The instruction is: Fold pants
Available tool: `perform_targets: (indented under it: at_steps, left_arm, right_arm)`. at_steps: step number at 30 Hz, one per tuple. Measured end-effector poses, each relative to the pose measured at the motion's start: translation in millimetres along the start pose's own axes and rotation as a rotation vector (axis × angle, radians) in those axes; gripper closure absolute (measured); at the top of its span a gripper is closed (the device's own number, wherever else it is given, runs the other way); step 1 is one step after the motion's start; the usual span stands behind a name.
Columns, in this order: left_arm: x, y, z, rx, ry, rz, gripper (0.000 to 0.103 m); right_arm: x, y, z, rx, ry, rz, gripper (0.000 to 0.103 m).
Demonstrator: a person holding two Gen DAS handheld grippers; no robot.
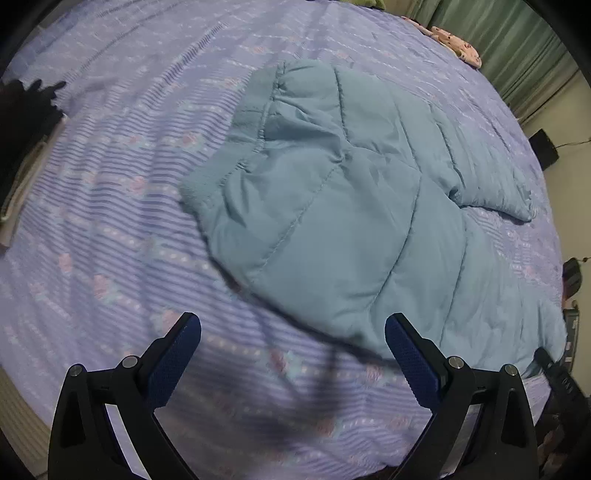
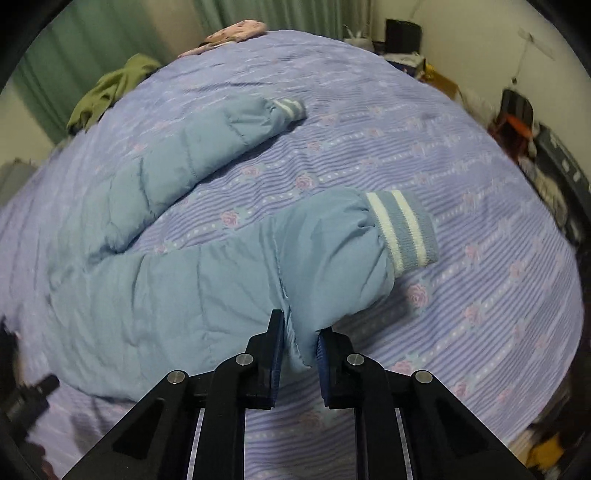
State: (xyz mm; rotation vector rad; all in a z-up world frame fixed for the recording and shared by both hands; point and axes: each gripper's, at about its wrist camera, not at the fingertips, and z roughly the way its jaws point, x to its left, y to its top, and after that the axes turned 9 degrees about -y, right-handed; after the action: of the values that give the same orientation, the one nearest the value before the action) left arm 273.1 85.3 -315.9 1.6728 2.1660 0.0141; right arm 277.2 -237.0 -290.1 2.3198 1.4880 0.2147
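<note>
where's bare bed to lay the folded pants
Bare bedspread lies right of the two cuffs, out to the bed's far edge, and in the wedge between the pants legs. More lies left of the waistband, and under the open left gripper. Crowded: the far corner with green cloth and pink cloth.

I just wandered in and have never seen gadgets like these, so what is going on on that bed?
A person is folding light blue padded pants spread flat on a purple striped bedspread, with a two-finger tool in each hand. The right tool has pinched the edge of the near leg, close to its white-striped cuff. The left tool hangs open above the bedspread, just short of the waist end, holding nothing. No fold is made yet.
</note>
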Motion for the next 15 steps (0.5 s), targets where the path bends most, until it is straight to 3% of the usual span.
perform_targets:
  at_steps: [5,10,12,13,15]
  left_arm:
    - [11,5,32,0.064,-0.106,-0.076,0.012]
    - [16,5,53,0.096,-0.135,-0.147,0.016]
    - [14,7,50,0.095,-0.155,-0.155,0.038]
    - [13,8,46,0.089,-0.159,-0.152,0.044]
    - [13,9,36,0.076,-0.142,-0.138,0.071]
  right_arm:
    - [-1,-4,7,0.033,-0.018,0.002,0.086]
    - [3,-6,4,0.027,-0.040,-0.023,0.086]
    - [5,-6,2,0.027,-0.042,-0.026,0.086]
    - [5,-5,1,0.028,-0.039,-0.024,0.086]
    - [3,-4,-3,0.025,-0.028,-0.013,0.086]
